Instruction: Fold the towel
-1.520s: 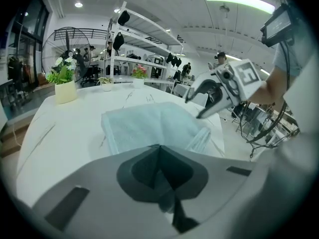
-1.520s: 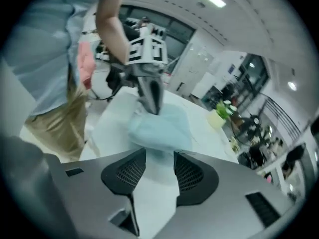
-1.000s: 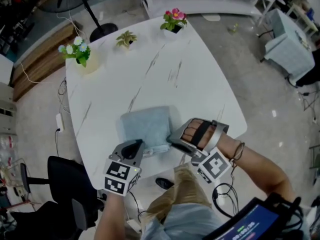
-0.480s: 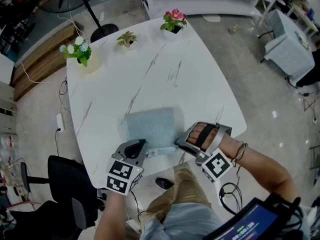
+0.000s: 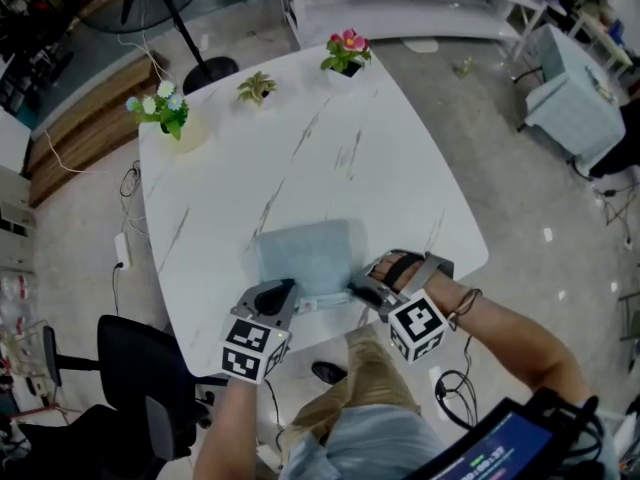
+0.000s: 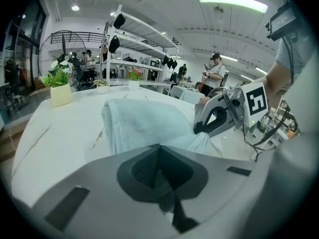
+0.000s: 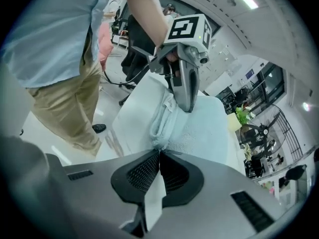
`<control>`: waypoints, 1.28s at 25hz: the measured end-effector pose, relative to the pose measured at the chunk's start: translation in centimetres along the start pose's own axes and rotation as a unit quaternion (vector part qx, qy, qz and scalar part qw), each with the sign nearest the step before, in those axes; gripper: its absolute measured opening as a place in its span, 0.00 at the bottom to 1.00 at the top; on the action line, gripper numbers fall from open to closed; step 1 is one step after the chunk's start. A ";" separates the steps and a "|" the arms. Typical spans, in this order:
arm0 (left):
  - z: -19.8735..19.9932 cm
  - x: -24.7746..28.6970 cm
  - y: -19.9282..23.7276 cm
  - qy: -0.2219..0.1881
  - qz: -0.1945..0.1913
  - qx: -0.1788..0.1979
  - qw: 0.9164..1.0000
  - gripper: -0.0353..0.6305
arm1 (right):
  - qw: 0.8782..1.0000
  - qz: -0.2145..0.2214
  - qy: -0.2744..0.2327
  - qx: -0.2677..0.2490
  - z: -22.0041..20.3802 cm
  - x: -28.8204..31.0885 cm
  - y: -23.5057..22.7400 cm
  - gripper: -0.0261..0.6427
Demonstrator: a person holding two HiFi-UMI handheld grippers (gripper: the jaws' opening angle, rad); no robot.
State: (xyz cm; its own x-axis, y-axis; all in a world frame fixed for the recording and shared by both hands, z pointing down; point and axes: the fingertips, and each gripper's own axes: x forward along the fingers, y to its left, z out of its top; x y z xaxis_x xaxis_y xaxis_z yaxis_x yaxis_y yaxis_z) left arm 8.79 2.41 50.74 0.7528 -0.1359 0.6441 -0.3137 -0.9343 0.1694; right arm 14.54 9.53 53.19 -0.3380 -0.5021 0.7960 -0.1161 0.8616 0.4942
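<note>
A light blue towel (image 5: 305,256) lies folded on the white marble table (image 5: 380,168), close to the near edge. My left gripper (image 5: 293,305) is shut on the towel's near left corner; in the left gripper view the cloth (image 6: 142,121) runs out from between the closed jaws of that gripper (image 6: 159,147). My right gripper (image 5: 353,290) pinches the near right corner, its jaws having just closed on the bunched edge (image 7: 164,116), as the right gripper view (image 7: 159,152) shows. Each gripper sees the other across the towel's near edge.
Three small plants stand along the far edge: white flowers (image 5: 160,110), a green one (image 5: 256,86), pink flowers (image 5: 345,48). A black chair (image 5: 130,363) sits at the near left. A fan stand (image 5: 205,66) is beyond the table. The table's edge is just behind the grippers.
My right gripper has come down to the towel's near right corner and closed on it. The left gripper has kept its hold in place.
</note>
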 end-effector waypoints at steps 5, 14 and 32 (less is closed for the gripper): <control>0.0 -2.0 -0.2 -0.026 0.021 0.015 0.999 0.07 | 0.992 -0.025 0.007 0.126 -0.6 -1.4 0.0 0.19; 1.2 -16.0 0.2 -0.167 0.140 -0.034 0.975 0.07 | 0.918 -0.138 -0.026 0.370 -0.1 -11.6 0.2 0.21; 16.0 -32.2 -9.4 -0.352 0.336 0.001 0.874 0.06 | 0.770 -0.330 -0.292 0.462 12.9 -28.2 -11.5 0.07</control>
State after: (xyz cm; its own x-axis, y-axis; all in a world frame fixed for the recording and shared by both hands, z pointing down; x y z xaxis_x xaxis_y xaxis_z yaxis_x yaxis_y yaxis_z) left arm -3.27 10.26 16.48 0.5688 -0.8222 -0.0208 -0.8211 -0.5662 -0.0722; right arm 13.34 14.73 20.57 -0.2515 -0.9664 0.0532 -0.9660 0.2541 0.0487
